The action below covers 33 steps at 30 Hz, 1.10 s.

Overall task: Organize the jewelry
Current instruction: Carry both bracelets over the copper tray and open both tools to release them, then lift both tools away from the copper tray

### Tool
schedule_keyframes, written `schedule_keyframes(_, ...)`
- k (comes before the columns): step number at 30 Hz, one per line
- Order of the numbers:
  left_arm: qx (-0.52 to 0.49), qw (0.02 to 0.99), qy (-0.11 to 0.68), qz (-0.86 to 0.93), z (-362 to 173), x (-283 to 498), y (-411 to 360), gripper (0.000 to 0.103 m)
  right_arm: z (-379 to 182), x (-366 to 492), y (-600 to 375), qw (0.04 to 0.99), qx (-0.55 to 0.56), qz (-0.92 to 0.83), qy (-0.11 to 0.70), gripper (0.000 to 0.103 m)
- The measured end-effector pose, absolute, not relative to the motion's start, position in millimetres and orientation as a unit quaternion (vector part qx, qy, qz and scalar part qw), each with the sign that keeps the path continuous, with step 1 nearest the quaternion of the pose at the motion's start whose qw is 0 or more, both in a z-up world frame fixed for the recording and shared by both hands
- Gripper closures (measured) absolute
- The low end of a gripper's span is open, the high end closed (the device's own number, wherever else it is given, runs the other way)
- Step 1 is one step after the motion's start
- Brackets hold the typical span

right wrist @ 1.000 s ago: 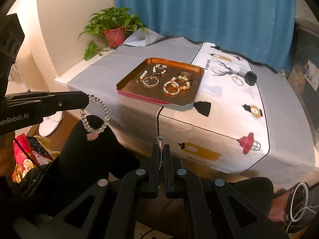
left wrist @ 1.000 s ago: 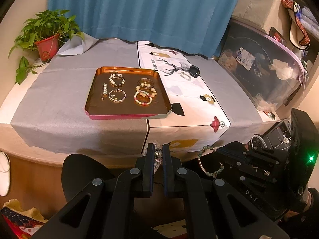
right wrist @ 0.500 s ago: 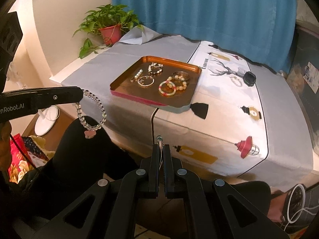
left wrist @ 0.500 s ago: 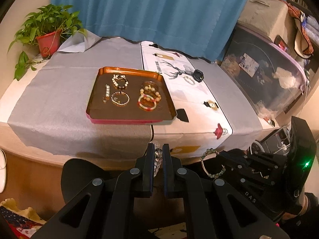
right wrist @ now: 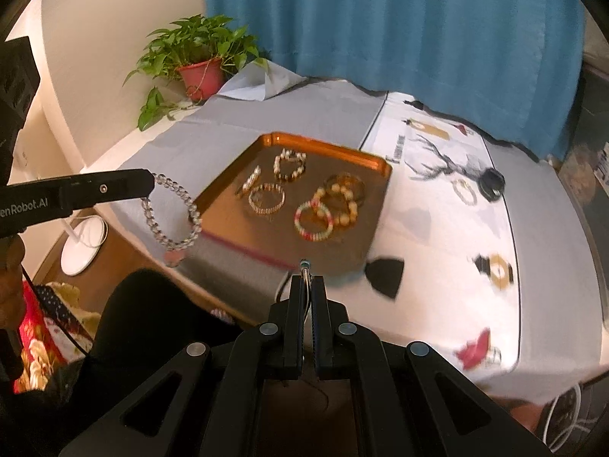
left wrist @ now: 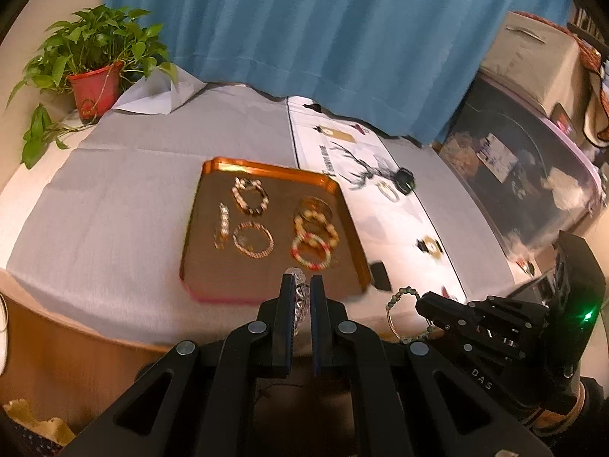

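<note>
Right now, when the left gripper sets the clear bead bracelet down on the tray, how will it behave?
The clear bead bracelet hangs as a loose loop from the left gripper, so it is probably floppy and may swing. Its round beads may roll a little on the smooth tray. The small pink charm at its lowest point would likely touch first.

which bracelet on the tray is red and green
The front-right bracelet on the tray, nearest the right tool. Its beads are red, green and pale; the others are cream, gold or dark.
</note>
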<state>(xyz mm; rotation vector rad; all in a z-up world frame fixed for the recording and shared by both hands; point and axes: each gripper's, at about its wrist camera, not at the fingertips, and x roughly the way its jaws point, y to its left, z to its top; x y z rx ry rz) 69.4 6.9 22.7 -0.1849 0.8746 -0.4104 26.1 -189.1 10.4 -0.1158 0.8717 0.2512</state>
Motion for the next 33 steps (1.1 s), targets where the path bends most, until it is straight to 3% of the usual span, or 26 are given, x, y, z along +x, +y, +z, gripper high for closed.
schedule_keyframes(18,-0.049,0.872,0.461,-0.155,-41,178,-4,0.095,-44,156,-163,0.88,-0.027,0.156,0.449,0.099)
schedule_keyframes(19,-0.033,0.875,0.464,-0.138,-46,180,-5,0.091,-48,159,-163,0.877,-0.032,0.151,0.455,0.098)
schedule_keyframes(20,-0.018,0.875,0.467,-0.125,-50,181,-5,0.075,-54,161,-164,0.874,-0.048,0.137,0.464,0.096)
schedule_keyframes(21,0.008,0.876,0.472,-0.099,-54,181,-5,0.044,-61,163,-164,0.871,-0.076,0.11,0.473,0.091)
schedule_keyframes(22,0.023,0.878,0.472,-0.08,-56,178,-4,0.029,-66,162,-165,0.867,-0.101,0.086,0.48,0.087)
schedule_keyframes(23,0.032,0.884,0.462,-0.065,-56,173,-1,0.019,-71,158,-168,0.865,-0.124,0.059,0.483,0.073)
schedule_keyframes(24,0.036,0.889,0.453,-0.061,-56,167,3,0.019,-71,154,-171,0.866,-0.126,0.053,0.481,0.055)
schedule_keyframes(26,0.043,0.888,0.455,-0.055,-56,156,9,0.019,-69,139,-180,0.869,-0.116,0.055,0.477,0.041)
schedule_keyframes(33,-0.015,0.871,0.488,-0.057,-55,93,24,0.019,-47,69,-191,0.877,-0.101,0.063,0.465,0.041)
